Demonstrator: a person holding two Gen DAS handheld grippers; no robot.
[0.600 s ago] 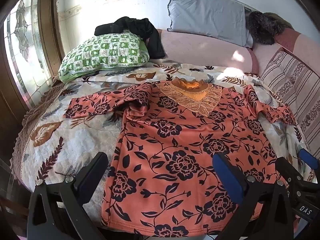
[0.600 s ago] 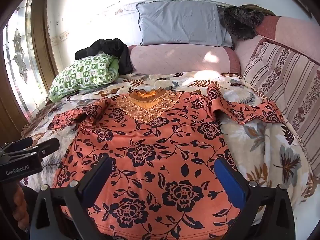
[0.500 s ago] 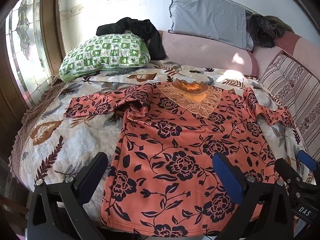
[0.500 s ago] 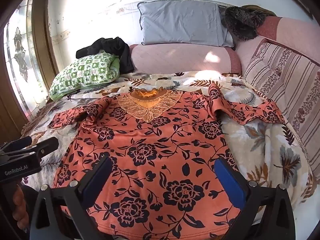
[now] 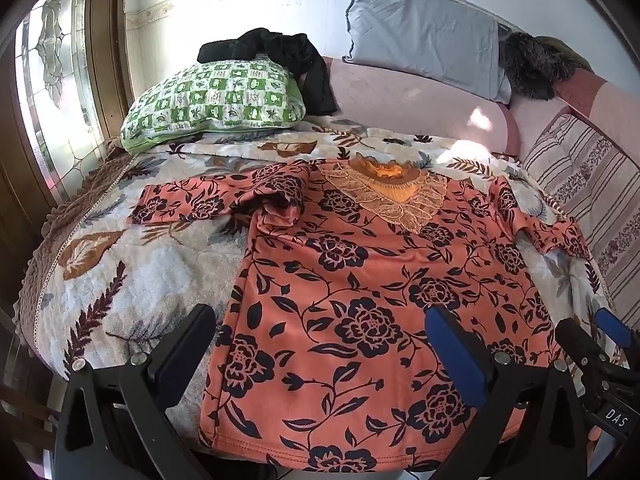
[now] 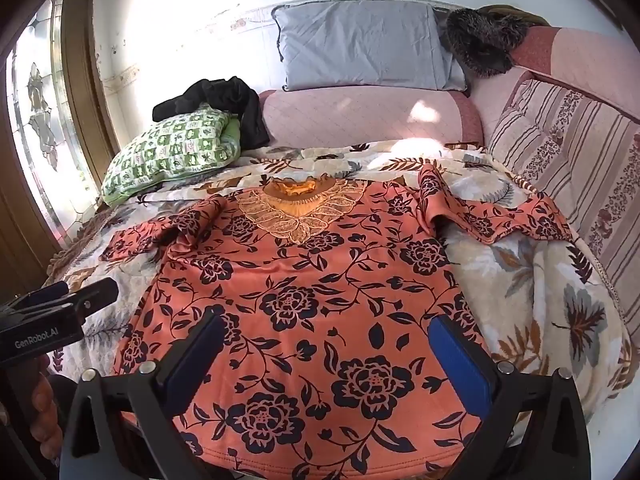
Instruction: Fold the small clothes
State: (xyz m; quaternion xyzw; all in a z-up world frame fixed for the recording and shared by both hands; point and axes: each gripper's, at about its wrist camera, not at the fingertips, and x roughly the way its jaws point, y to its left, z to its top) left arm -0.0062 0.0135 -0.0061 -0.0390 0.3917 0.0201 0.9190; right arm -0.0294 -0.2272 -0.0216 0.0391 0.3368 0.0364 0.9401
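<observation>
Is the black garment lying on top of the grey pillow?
No, the black garment lies on the green checked pillow, while the grey pillow leans against the wall, bare.

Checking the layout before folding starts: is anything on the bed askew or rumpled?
The floral top lies mostly flat, but both sleeves are rumpled: its left-side sleeve bunches at the shoulder, and the other sleeve is creased and angled off. A black garment is slung over the green pillow. Nothing looks damaged.

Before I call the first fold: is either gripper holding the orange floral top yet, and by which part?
Nothing is held. The left gripper and right gripper both stand wide open above the hem end of the floral top, which lies spread on the blanket.
</observation>
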